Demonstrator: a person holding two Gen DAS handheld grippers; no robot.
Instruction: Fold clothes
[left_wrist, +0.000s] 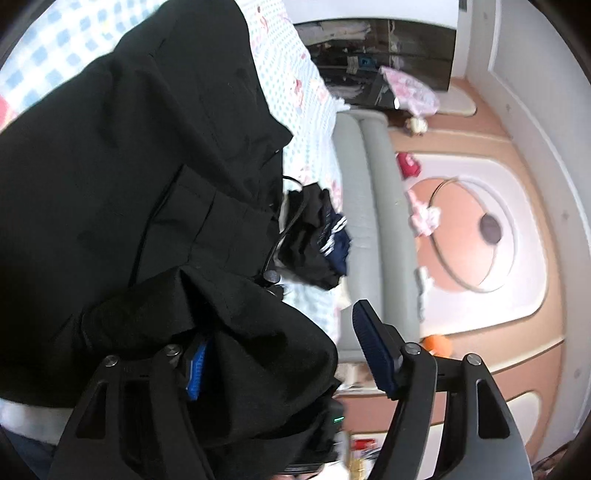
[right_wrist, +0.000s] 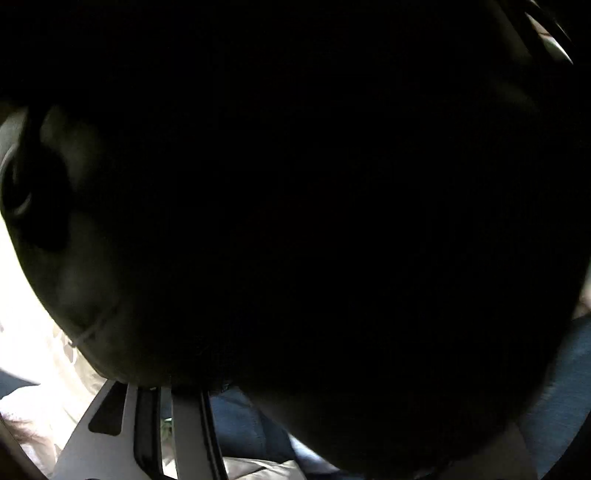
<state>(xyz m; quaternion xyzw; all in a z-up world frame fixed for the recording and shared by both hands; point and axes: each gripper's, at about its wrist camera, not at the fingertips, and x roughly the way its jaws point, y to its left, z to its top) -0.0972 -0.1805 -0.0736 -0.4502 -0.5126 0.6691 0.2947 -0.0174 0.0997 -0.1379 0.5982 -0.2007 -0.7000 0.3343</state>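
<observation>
Filling the left half of the left wrist view, a large black garment (left_wrist: 122, 177) lies bunched over a bed sheet (left_wrist: 295, 96) printed with pale blue dots and pink figures, which shows in the upper centre of the frame. The left gripper (left_wrist: 284, 354) stands wide open at the bottom of the frame: its right finger, with a dark blue ribbed pad (left_wrist: 373, 350), is bare and clear of the cloth, while a fold of the black garment drapes over the left finger, whose bright blue pad (left_wrist: 195, 373) peeks out from under it. Nothing is pinched between the two pads. Just right of the garment, in the middle of the frame, sits a smaller dark heap of clothes with white stripes (left_wrist: 325, 236), with a thin black cable (left_wrist: 284, 229) crossing its left edge. A grey padded bed edge (left_wrist: 373, 206) runs down the centre, and beyond it, on the right, a pink and white floor mat (left_wrist: 491, 280) carries small pink and red items.

The right wrist view is almost wholly blacked out by dark cloth (right_wrist: 295, 203) lying close over the lens. Only the base of the right gripper's left finger (right_wrist: 140, 424) shows at the lower left, so I cannot tell how its jaws stand. Blue denim (right_wrist: 240, 424) shows at the bottom.
</observation>
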